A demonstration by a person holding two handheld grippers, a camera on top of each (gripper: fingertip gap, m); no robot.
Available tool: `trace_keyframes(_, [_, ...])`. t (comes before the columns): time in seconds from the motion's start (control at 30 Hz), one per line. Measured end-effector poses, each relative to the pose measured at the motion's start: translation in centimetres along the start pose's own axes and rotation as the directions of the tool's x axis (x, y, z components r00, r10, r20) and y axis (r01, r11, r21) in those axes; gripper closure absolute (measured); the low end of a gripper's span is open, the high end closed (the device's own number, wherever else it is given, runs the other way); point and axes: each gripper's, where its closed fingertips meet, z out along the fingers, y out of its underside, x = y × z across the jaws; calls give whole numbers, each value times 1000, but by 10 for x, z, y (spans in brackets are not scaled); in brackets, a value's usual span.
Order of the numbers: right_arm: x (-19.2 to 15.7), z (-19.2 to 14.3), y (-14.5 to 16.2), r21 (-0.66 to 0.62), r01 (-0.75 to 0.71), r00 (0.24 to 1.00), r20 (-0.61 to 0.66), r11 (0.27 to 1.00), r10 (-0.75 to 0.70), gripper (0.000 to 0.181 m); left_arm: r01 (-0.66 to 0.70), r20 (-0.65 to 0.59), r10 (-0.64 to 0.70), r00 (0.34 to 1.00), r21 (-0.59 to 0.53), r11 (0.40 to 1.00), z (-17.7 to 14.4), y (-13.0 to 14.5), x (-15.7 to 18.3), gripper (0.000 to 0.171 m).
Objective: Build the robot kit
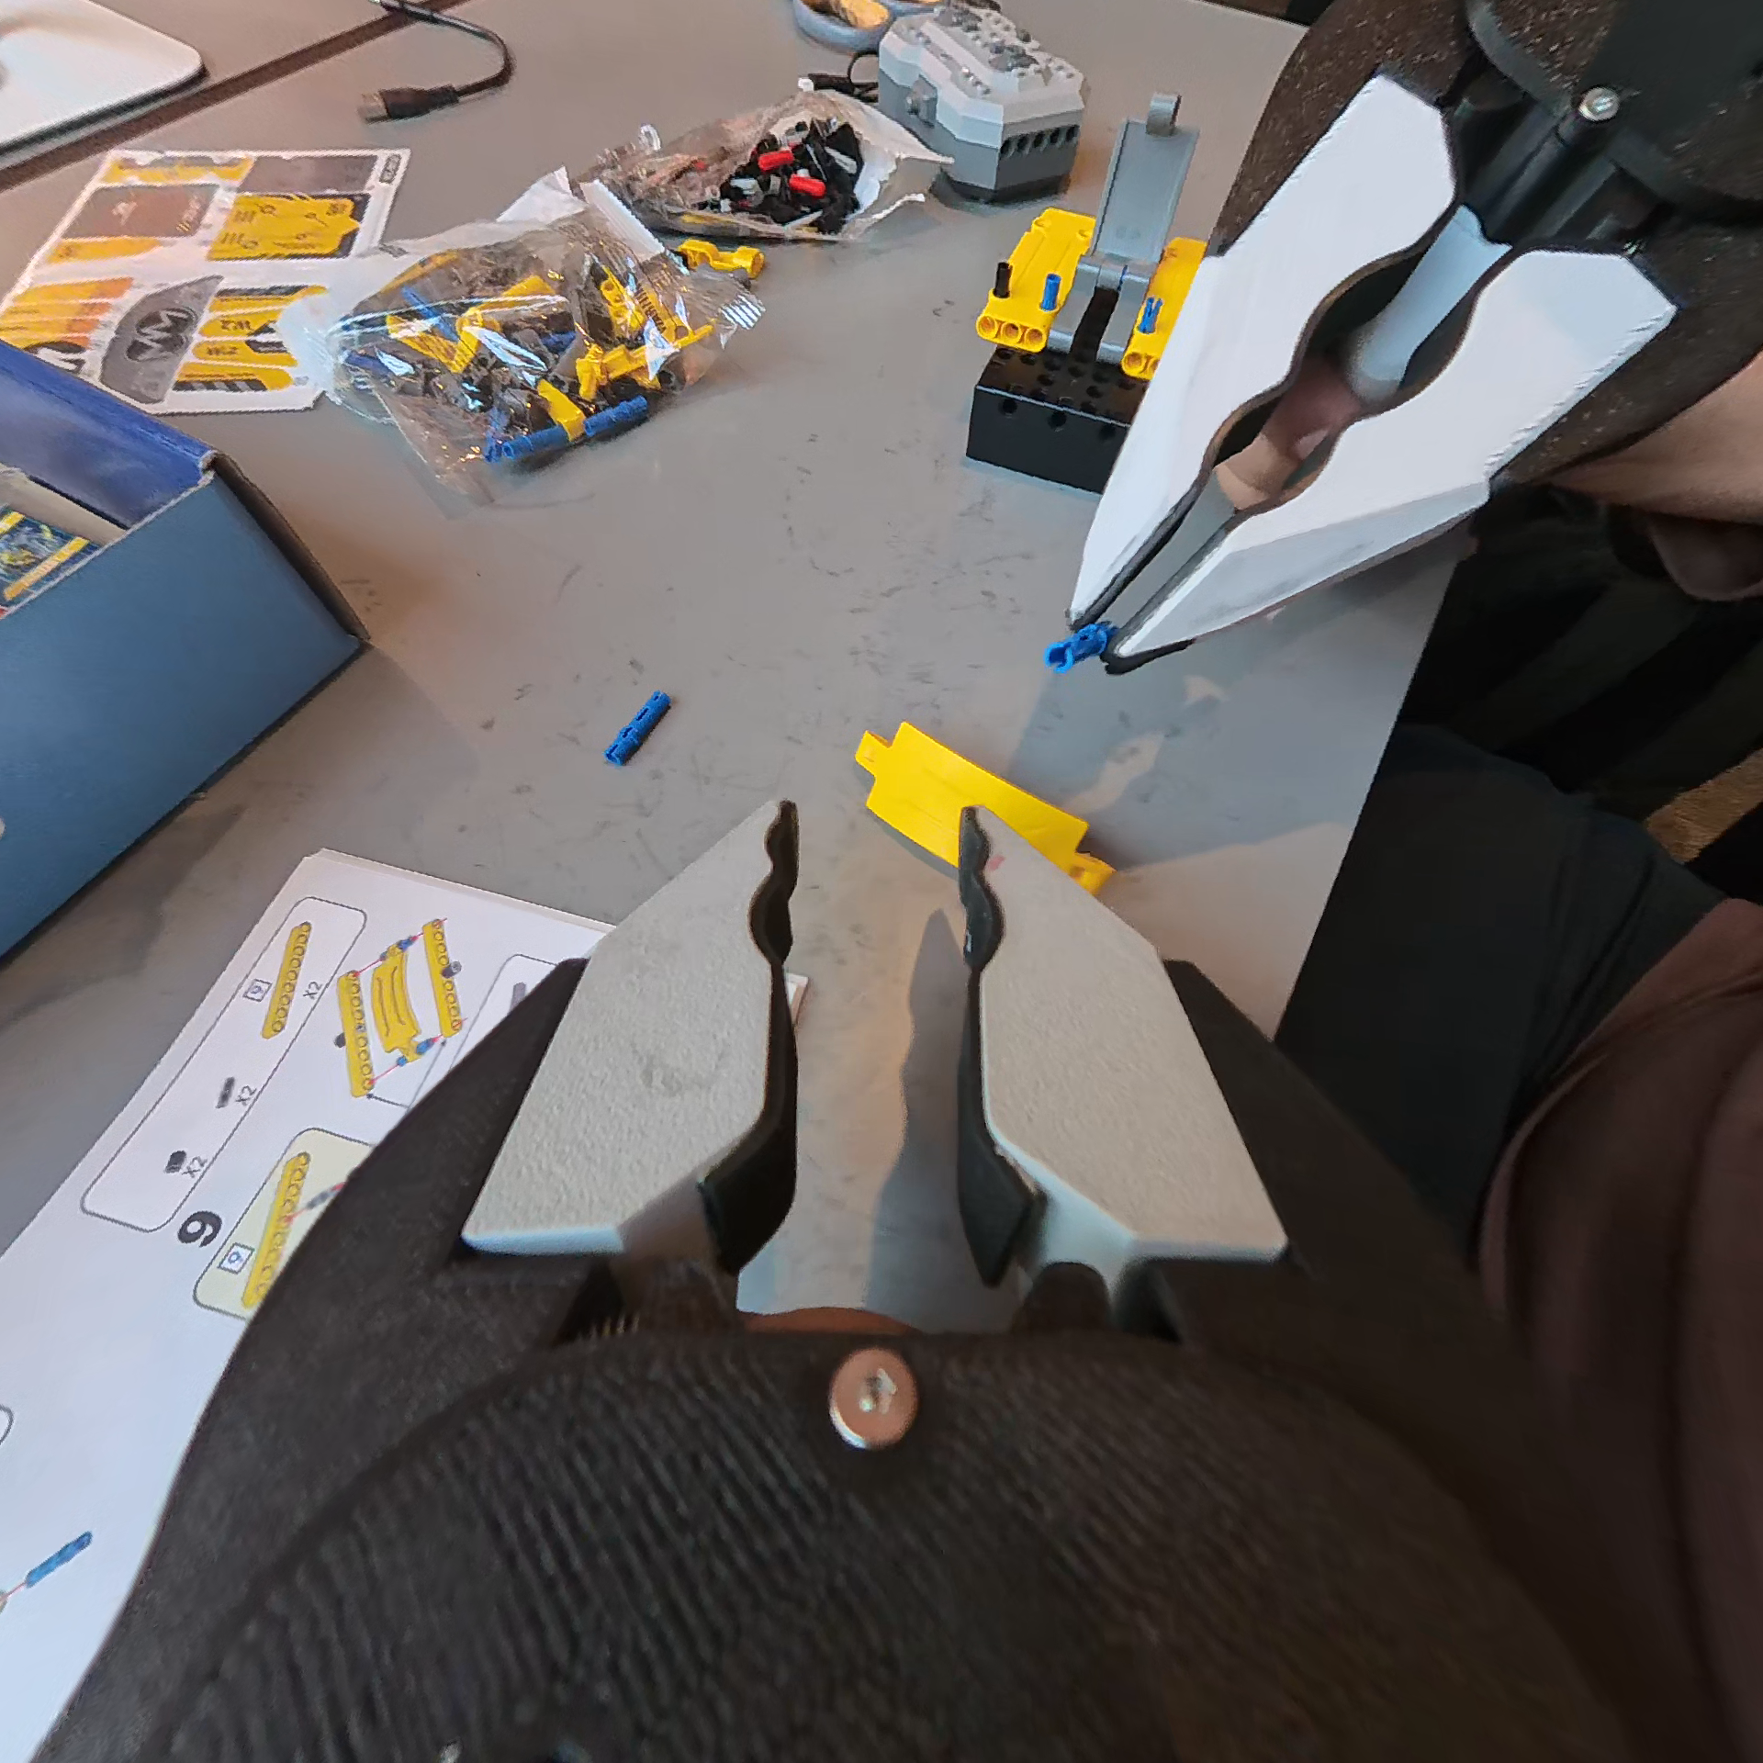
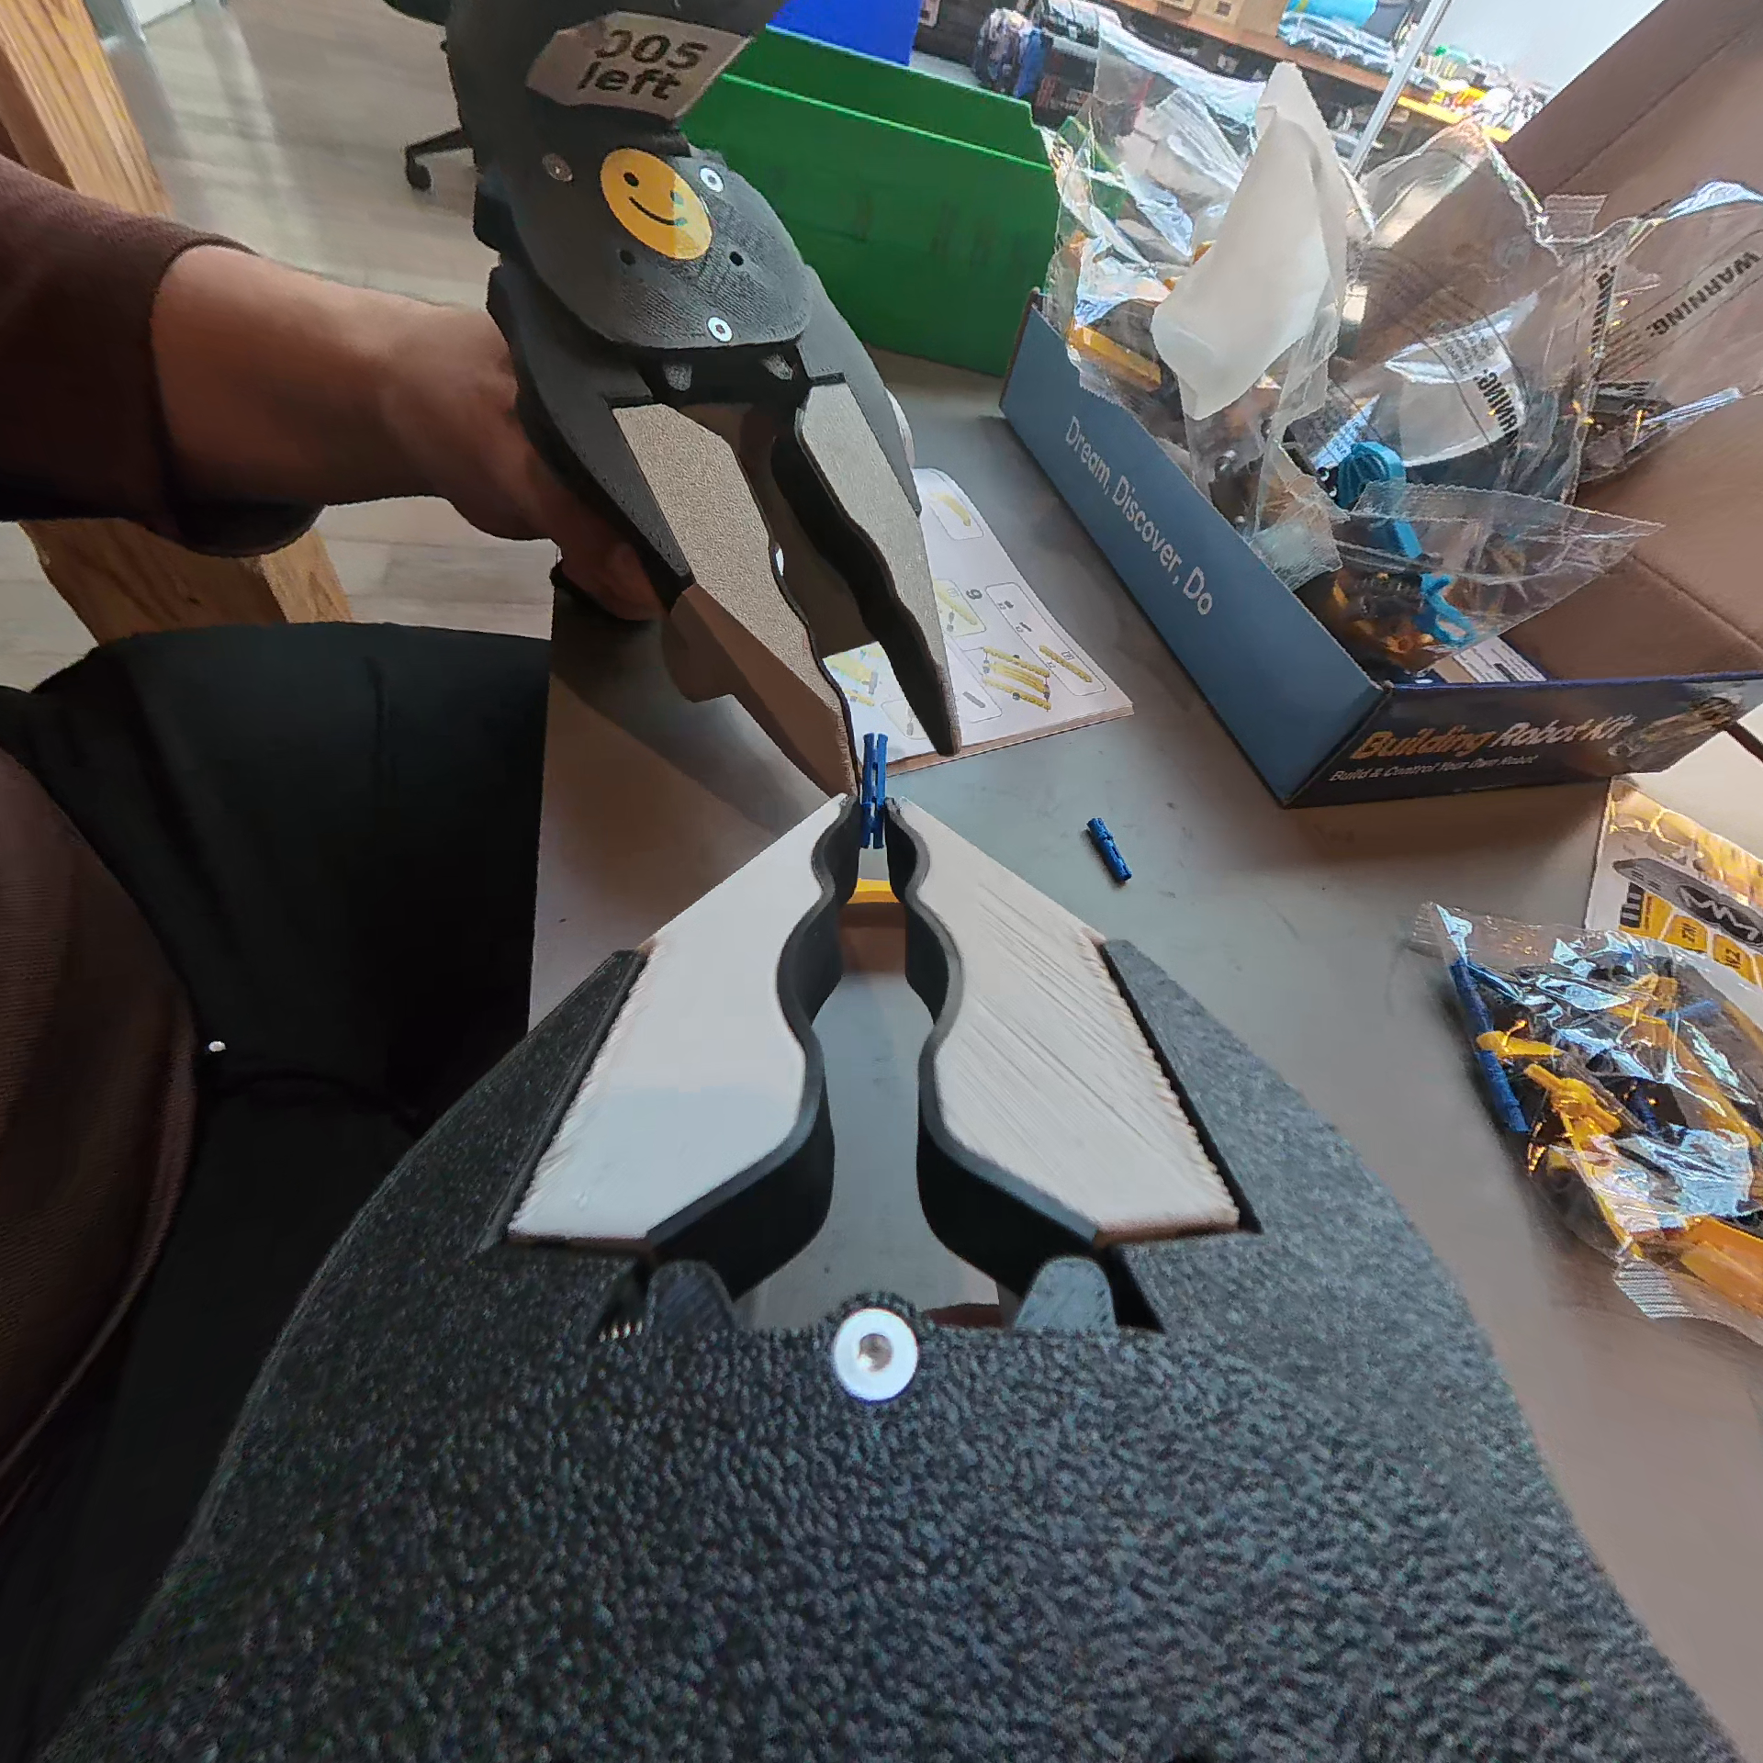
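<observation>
My right gripper (image 2: 869, 806) is shut on a small blue pin (image 2: 872, 788) and holds it above the grey table; it also shows in the left wrist view (image 1: 1097, 649) with the blue pin (image 1: 1076, 647) sticking out of its tips. My left gripper (image 1: 876, 822) is open and empty, just above a flat yellow panel piece (image 1: 930, 784) that lies on the table. In the right wrist view the left gripper (image 2: 897, 754) hangs tips-down right beyond the held pin. A second blue pin (image 1: 637, 727) lies loose on the table, also seen in the right wrist view (image 2: 1109, 848).
A black and yellow brick assembly with a grey ramp (image 1: 1078, 324) stands at the back. Clear bags of parts (image 1: 534, 343), a sticker sheet (image 1: 191, 277), an open blue box (image 1: 143, 658), an instruction booklet (image 1: 238, 1097) and a grey hub (image 1: 983, 86) lie around. A person's legs are at the table's edge. Left tips to right tips: about 5 centimetres. From either gripper's tips it is about 35 centimetres to the grey hub (image 1: 983, 86).
</observation>
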Motion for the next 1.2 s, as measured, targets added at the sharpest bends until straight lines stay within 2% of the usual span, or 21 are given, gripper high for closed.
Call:
trace_keyframes(0.83, [-4, 2, 3, -21, 18, 1000, 18, 1000, -17, 177, -37, -36, 37, 999, -16, 999, 1, 2, 7, 148])
trace_keyframes(1.2, [-16, 8, 0, -23, 87, 996, 31, 996, -87, 177, -131, -49, 130, 990, -22, 991, 4, 3, 18, 147])
